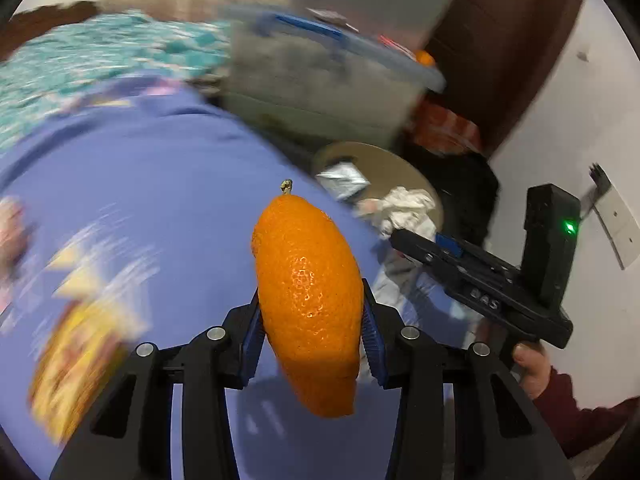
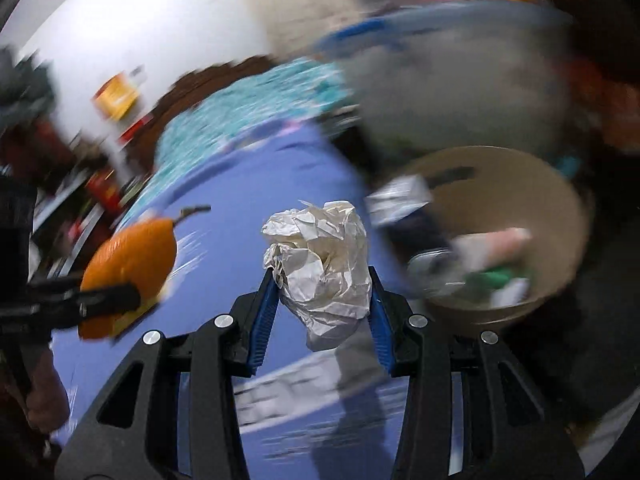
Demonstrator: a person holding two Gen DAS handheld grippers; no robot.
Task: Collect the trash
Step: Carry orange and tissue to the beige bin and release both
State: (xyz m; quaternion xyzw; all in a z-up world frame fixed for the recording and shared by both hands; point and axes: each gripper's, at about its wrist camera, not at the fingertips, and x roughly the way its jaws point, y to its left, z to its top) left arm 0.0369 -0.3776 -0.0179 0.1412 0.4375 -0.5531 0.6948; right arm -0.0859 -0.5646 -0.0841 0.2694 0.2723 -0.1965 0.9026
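Black gripper [image 1: 310, 332], blue pads, maroon sleeve [image 1: 576, 412]

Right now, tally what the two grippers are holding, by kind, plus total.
Orange fruit piece, in the left gripper: 1
Crumpled white paper, in the right gripper: 1
Total held: 2

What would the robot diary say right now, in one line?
left tongs: holding orange peel | right tongs: holding crumpled paper | bin: nearby, trash inside
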